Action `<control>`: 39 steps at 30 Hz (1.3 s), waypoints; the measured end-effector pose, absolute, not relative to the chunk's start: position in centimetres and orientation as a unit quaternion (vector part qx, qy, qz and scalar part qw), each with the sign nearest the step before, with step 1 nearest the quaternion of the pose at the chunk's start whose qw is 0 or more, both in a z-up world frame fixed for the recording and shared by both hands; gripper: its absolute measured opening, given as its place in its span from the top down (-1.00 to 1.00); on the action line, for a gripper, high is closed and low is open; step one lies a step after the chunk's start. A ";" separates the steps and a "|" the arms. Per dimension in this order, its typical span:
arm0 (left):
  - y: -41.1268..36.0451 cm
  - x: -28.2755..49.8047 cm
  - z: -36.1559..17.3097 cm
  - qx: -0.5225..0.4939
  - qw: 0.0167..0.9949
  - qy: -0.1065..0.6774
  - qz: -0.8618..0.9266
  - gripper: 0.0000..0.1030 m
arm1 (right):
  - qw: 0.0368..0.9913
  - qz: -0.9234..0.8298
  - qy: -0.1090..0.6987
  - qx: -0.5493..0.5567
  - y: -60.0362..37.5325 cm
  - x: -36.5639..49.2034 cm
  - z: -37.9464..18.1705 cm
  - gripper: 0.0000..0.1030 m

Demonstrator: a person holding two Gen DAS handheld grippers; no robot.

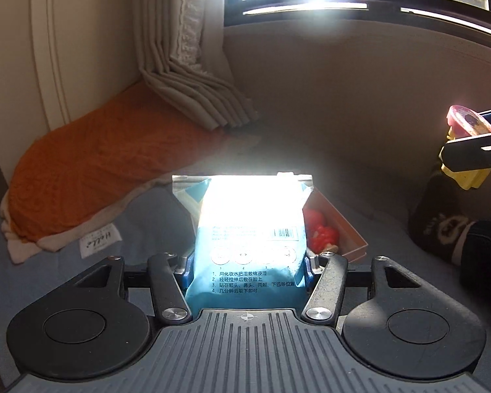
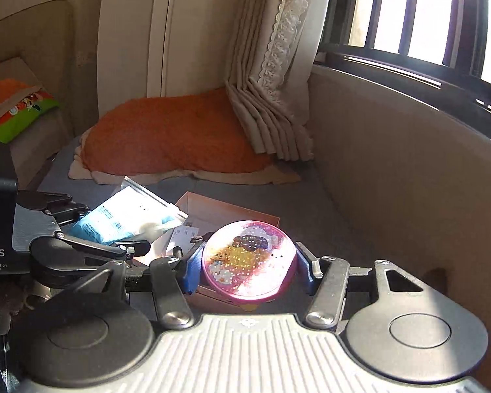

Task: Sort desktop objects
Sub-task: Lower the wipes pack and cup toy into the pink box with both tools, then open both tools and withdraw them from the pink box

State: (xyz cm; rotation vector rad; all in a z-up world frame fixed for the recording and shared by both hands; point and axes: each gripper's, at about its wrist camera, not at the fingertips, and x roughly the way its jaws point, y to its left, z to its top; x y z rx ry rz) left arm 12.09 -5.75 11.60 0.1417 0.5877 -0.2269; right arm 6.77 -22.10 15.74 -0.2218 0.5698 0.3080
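While the blue packet (image 1: pixel 245 255) sits clamped upright in the left gripper (image 1: pixel 247 270) and the pink round toy (image 2: pixel 248 258) is pinched by the right gripper (image 2: pixel 248 267), both hang above the open cardboard box (image 2: pixel 227 211), apparently for dropping in.

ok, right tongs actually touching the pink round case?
Touching. In the right wrist view, both blue pads press against opposite edges of the pink round case, with no visible gap.
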 end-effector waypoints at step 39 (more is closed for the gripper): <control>1.1 9.5 0.9 -0.094 0.907 0.404 -0.074 -0.96 | 0.893 0.168 0.390 -0.149 -8.0 24.1 1.6 0.00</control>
